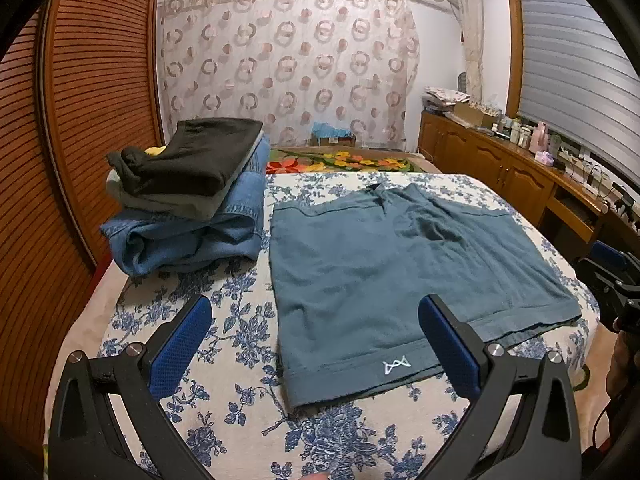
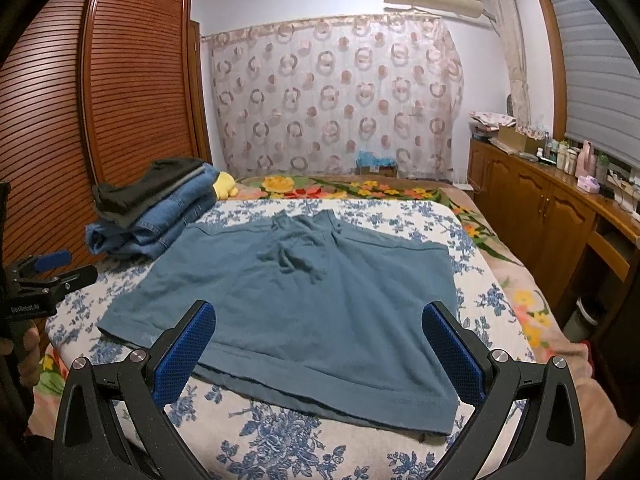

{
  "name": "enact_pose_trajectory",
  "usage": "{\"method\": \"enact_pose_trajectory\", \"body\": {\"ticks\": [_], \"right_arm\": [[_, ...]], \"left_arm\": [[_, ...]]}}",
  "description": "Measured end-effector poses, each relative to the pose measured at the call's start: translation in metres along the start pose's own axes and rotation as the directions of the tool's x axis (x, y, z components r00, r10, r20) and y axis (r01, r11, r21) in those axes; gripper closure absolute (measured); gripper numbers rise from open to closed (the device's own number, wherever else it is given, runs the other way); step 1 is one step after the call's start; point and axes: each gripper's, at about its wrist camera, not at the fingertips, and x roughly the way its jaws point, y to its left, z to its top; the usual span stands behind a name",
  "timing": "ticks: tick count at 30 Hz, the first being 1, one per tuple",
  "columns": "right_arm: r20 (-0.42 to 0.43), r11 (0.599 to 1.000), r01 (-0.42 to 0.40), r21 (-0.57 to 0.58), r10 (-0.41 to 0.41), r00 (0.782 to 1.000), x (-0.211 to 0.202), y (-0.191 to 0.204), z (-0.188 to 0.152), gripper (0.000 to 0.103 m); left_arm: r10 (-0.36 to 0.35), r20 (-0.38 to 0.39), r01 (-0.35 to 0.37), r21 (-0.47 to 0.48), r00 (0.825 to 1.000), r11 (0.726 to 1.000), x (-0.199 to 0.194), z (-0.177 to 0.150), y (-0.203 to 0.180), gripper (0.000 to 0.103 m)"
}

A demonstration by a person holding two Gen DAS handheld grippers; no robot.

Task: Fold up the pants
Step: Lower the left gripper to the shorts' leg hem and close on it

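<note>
Teal shorts (image 1: 384, 280) (image 2: 312, 300) lie spread flat on the blue-flowered bedsheet, hems toward me and waistband with drawstring at the far side. A small white logo (image 1: 397, 367) marks the near left hem. My left gripper (image 1: 314, 340) hovers open above the near left hem, nothing between its blue pads. Over the near right hem my right gripper (image 2: 320, 344) is open too and holds nothing. Each gripper shows at the edge of the other's view: the right gripper (image 1: 616, 280) and the left gripper (image 2: 48, 268).
A stack of folded clothes (image 1: 188, 200) (image 2: 152, 216), black on top of denim, sits on the bed's far left. The slatted wooden wardrobe (image 1: 80, 120) stands left. A wooden counter (image 2: 560, 208) with bottles runs along the right. A flowered blanket (image 2: 360, 190) lies beyond the sheet.
</note>
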Motion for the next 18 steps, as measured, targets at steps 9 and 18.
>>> {"method": "enact_pose_trajectory", "body": {"ticks": [9, 18], "right_arm": [[-0.083, 0.999, -0.034, -0.024, 0.032, 0.996, 0.014, 0.002, -0.007, 0.000], [-0.182, 0.998, -0.037, -0.041, 0.029, 0.983, 0.021, -0.001, -0.011, 0.001]], "left_arm": [[0.003, -0.098, -0.003, -0.004, 0.995, 1.000, 0.030, -0.018, 0.015, 0.000], [-0.003, -0.169, 0.002, -0.003, 0.986, 1.000, 0.045, -0.037, 0.024, 0.000]]}}
